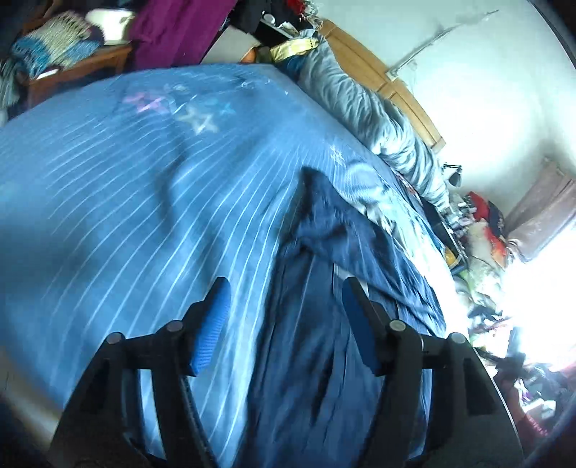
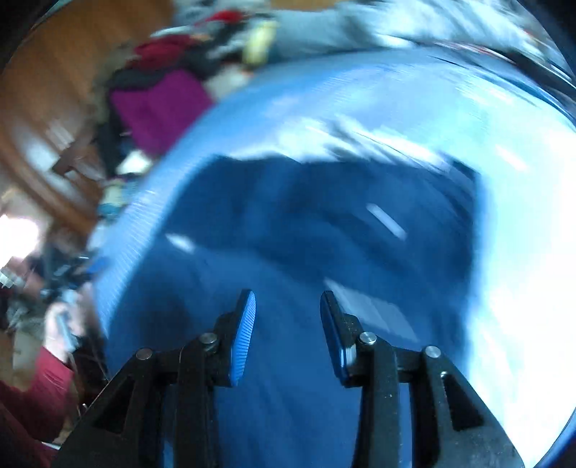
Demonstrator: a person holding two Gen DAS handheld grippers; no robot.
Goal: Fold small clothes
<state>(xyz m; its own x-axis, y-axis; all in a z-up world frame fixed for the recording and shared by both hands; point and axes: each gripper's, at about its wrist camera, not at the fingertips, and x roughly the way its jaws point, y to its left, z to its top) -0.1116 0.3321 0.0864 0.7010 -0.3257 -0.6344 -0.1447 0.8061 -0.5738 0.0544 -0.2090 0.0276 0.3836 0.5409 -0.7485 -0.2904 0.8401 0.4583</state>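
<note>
A dark navy garment lies rumpled on the blue striped bedspread, running from under my left gripper toward the bed's far right. My left gripper is open and empty, its blue pads above the garment's near end. In the right wrist view, which is motion-blurred, the same navy garment spreads across the bedspread. My right gripper is open and empty just above the garment's near edge.
A grey duvet is bunched along the wooden headboard. A purple cloth and a wooden side table stand past the far edge. Clutter fills the floor at right. The person's red sleeve shows at lower left.
</note>
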